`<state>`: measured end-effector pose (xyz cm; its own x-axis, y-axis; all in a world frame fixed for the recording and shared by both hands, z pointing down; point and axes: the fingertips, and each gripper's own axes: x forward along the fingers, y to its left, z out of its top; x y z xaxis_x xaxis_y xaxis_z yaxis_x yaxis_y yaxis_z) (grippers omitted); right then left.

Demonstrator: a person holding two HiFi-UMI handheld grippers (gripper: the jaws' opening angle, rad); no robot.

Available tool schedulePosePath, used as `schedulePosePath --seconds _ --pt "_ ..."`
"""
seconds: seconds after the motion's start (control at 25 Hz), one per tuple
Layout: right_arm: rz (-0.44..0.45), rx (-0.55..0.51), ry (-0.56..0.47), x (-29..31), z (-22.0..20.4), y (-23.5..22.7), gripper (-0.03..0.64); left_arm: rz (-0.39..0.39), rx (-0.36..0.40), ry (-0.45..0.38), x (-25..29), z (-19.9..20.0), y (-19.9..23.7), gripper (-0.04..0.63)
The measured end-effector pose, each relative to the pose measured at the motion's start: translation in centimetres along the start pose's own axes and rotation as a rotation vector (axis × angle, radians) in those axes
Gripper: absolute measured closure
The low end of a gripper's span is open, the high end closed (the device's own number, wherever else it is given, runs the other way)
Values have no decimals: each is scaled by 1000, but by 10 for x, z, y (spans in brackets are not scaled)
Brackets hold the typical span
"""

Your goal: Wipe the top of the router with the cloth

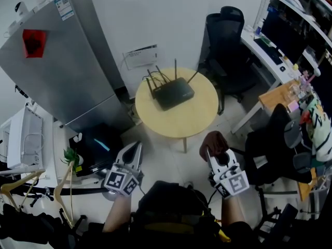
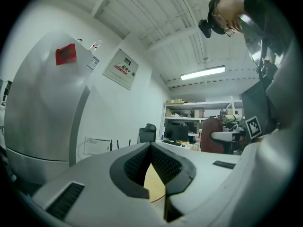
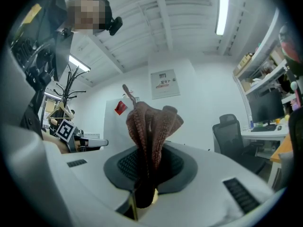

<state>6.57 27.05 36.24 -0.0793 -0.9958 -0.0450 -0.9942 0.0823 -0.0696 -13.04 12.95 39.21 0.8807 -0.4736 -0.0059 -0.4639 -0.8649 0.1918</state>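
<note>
Close to the person, the right gripper (image 1: pixel 213 158) has its jaws pinched tight on a brown cloth (image 1: pixel 213 142), which sticks up in a bunch. The left gripper (image 1: pixel 136 150) holds nothing, and its jaws meet at the tips. Farther out stands a round yellow table (image 1: pixel 202 119). The black router (image 1: pixel 173 93) sits on it, well apart from both grippers and the cloth. Behind it are a white wall sign (image 1: pixel 140 55) and a grey fridge (image 1: pixel 57 71) with a label. Their writing is too small to read.
</note>
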Motion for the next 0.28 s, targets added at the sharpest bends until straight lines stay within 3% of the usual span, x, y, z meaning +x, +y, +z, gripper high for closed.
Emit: schedulePosePath --seconds 0.28 --pt "5 11 -10 1 2 2 556 3 0 13 -2 -3 -2 597"
